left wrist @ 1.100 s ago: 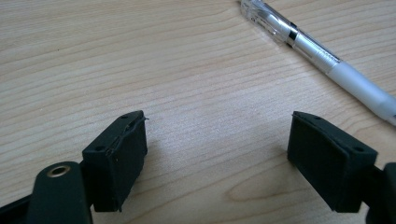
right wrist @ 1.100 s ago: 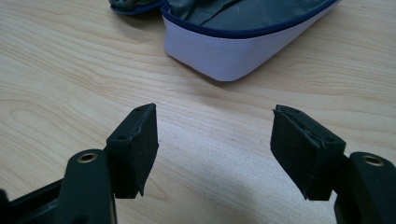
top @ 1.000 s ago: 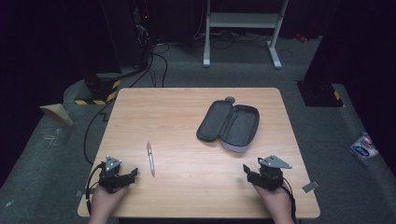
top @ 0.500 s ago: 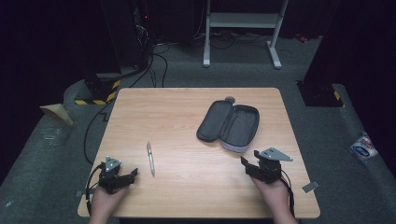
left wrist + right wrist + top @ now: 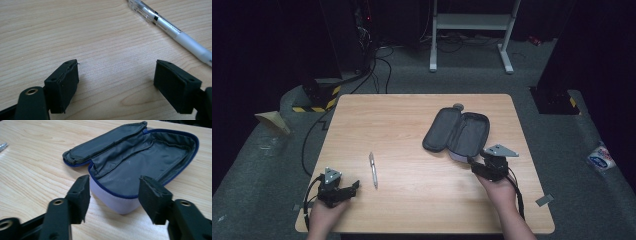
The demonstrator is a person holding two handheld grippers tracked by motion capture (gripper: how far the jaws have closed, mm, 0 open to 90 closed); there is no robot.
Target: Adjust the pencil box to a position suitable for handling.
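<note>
I've got the light wood-grain table [image 5: 412, 130] under both hands. R gripper [image 5: 113, 195] sits at the near-right part of the table, pointed at the open grey fabric zip case with blue zipper trim and pale lilac shell [image 5: 140, 162]. Its jaws have just been closing in, but there's still a clear gap btw the black foam pads [image 5: 80, 195]. In the right gripper view the case's near rounded end lies just beyond the jaw tips, framed btw them. Pads aren't pressing on it, and I can't tell if a tip touches the shell. From the high view the R gripper [image 5: 479, 167] is right at the case's [image 5: 459, 132] near end, w/ the grey three-cornered plate [image 5: 500, 150] on top.

Case lies open w/ both halves spread, lid half to the left and lined half to the right, on the right-centre of the table, angled away from me.

L gripper [image 5: 343, 191] rests low at the near-left corner of the table, hand [image 5: 324, 217] behind it. Jaws stand wide apart, w/ bare wood btw them in the left gripper view [image 5: 116, 77].

Clear-and-white plastic pen w/ silver band [image 5: 170, 27] lies flat on the table just ahead and to the right of the L jaws, not touching. In the high view the pen [image 5: 373, 170] lies btw the two grippers, nearer the L one, well apart from the case.
</note>
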